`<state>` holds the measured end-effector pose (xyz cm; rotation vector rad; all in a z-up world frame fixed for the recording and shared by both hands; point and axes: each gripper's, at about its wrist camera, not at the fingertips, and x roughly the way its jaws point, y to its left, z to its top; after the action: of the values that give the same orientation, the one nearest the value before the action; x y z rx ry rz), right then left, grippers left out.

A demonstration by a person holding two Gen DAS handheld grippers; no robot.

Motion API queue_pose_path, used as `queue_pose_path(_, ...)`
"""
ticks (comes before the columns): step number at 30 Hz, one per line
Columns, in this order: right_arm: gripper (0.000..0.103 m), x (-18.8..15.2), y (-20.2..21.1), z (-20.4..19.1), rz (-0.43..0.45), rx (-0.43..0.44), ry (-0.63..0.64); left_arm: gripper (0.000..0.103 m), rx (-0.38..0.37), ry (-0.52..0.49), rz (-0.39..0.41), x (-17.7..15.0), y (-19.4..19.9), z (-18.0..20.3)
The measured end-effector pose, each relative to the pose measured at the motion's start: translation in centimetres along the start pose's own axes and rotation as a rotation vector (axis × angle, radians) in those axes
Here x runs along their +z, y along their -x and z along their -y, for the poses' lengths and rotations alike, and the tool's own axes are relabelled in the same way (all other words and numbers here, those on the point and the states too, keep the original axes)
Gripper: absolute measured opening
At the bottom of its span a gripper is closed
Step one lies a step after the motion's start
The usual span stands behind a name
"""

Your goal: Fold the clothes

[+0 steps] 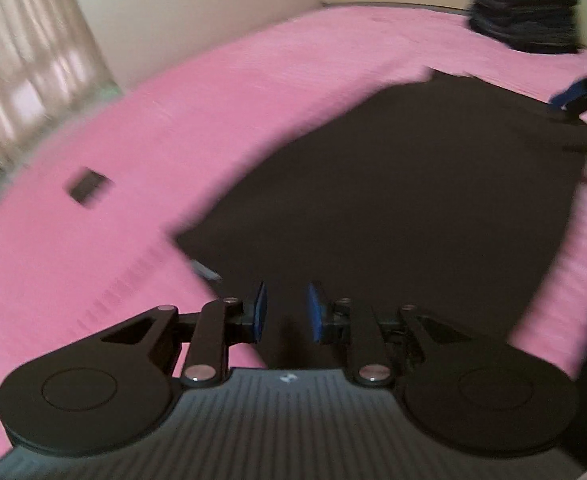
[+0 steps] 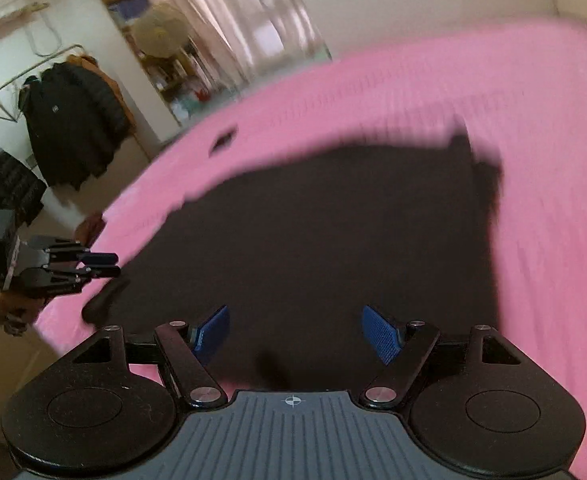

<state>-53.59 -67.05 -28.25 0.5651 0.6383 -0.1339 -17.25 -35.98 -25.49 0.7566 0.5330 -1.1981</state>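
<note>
Garment (image 1: 393, 200): dark, spread flat on pink bed (image 1: 213, 100) ahead of both, ready for folding.
Left hand-held gripper (image 1: 285, 312): slightly apart, empty.
Right hand-held gripper (image 2: 295, 334): wide apart, empty.

Blurred dark garment (image 2: 313, 232) apparently flat on pink bedspread (image 2: 513, 112).

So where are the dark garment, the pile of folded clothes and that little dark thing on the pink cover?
dark garment (image 1: 393, 200), left wrist view, middle.
pile of folded clothes (image 1: 523, 8), left wrist view, side.
small dark thing (image 1: 87, 188), left wrist view, top.
</note>
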Motion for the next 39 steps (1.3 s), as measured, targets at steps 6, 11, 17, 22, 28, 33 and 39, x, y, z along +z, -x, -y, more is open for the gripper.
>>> queue_pose_path(6, 0.075, -1.0, 3.8, -0.3, 0.014, -0.221, 0.052, 0.020, 0.079, -0.024, -0.098, -5.9, 1.2, 3.9)
queue_pose_path(11, 0.075, -3.2, 1.7, -5.7, -0.058, -0.317, 0.507, 0.022, 0.207, -0.075, -0.089, -7.1, 4.2, 4.8)
queue_pose_path(17, 0.075, -6.8, -3.6, -8.6, -0.171, -0.455, 0.976, 0.039, 0.217, -0.519, 0.009, -8.9, 5.2, 12.0)
queue_pose_path(22, 0.075, -7.5, -6.0, -8.8, -0.194, -0.519, 1.185, 0.038, 0.308, -0.736, -0.033, -9.6, 1.6, 13.8)
queue_pose_path(28, 0.055, -7.3, -7.5, -7.8, -0.213, -0.593, 1.294, 0.010, 0.398, -0.875, -0.085, -9.8, -1.1, 13.1)
queue_pose_path(33, 0.010, -6.6, -7.1, -6.6, -0.233, -0.577, 1.280, 0.007, 0.362, -0.810, -0.080, -8.7, -0.3, 12.8)
queue_pose_path(39, 0.001, -6.2, -0.7, -6.1, -0.223, -0.623, 1.207, 0.004, 0.313, -0.705, -0.028, -6.6, 4.3, 13.4)
